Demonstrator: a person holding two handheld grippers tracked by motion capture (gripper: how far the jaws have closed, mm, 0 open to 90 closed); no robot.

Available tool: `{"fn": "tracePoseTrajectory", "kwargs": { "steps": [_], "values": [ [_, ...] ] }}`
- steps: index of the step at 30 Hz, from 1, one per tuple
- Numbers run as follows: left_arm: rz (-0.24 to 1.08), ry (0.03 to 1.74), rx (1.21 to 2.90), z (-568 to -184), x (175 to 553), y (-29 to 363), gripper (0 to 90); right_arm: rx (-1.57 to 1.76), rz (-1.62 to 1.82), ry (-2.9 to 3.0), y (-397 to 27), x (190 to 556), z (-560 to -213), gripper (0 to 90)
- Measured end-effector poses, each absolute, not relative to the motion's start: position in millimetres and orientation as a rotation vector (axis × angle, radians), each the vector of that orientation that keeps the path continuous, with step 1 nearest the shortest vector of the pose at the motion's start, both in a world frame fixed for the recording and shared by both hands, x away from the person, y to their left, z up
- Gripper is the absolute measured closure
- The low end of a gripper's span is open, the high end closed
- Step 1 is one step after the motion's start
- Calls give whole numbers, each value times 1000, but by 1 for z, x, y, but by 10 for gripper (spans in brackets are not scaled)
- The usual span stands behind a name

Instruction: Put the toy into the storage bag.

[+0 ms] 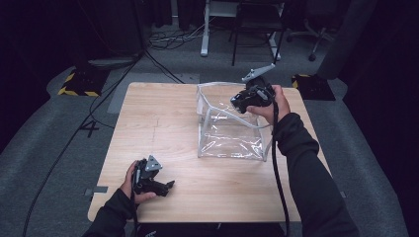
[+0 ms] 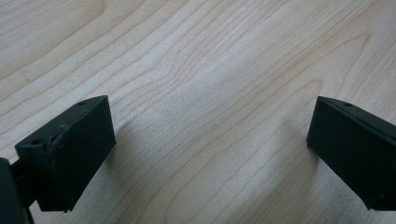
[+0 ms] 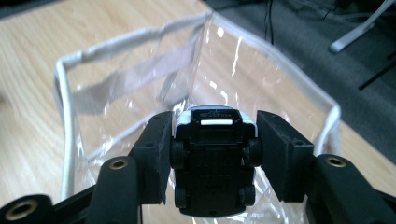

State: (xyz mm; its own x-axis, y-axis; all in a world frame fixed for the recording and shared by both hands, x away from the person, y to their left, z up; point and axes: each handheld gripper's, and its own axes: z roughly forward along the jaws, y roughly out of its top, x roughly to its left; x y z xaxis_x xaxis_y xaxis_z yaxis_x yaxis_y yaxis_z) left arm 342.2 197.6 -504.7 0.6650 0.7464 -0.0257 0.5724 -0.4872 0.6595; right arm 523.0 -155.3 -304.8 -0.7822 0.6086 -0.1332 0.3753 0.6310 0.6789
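Height over the bag's mouth is what the coming move turns on, judged from the high view: the right gripper [image 1: 236, 102] hangs just above the open top of the clear bag [image 1: 230, 140], which stands on the table [image 1: 158, 123] at its far right, so the bag lies straight below those jaws. The left gripper [image 1: 168, 186] rests low at the near left edge, well apart from the bag; the right hand is plainly the nearer one.

In the left gripper view, the jaws stand wide apart over bare wood grain, with nothing between them.

The right gripper view adds what the high view cannot resolve: the jaws are clamped on a small toy car [image 3: 212, 161], its black underside and wheels facing the camera, its long axis running along the jaws, nose pointing away. Beyond it gapes the bag's white-trimmed rim [image 3: 63, 107], open and slightly slumped, so letting go should drop the car inside.
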Motion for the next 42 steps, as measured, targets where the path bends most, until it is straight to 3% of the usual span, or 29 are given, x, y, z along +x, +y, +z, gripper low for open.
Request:
{"fn": "tracePoseTrajectory", "kwargs": {
  "steps": [13, 42],
  "values": [
    [342, 1017, 2235, -504, 342, 198, 13, 803, 808, 2612, -155, 525, -305, 486],
    [341, 1017, 2235, -504, 342, 198, 13, 748, 732, 2703, -196, 500, -299, 484]
  ]
}}
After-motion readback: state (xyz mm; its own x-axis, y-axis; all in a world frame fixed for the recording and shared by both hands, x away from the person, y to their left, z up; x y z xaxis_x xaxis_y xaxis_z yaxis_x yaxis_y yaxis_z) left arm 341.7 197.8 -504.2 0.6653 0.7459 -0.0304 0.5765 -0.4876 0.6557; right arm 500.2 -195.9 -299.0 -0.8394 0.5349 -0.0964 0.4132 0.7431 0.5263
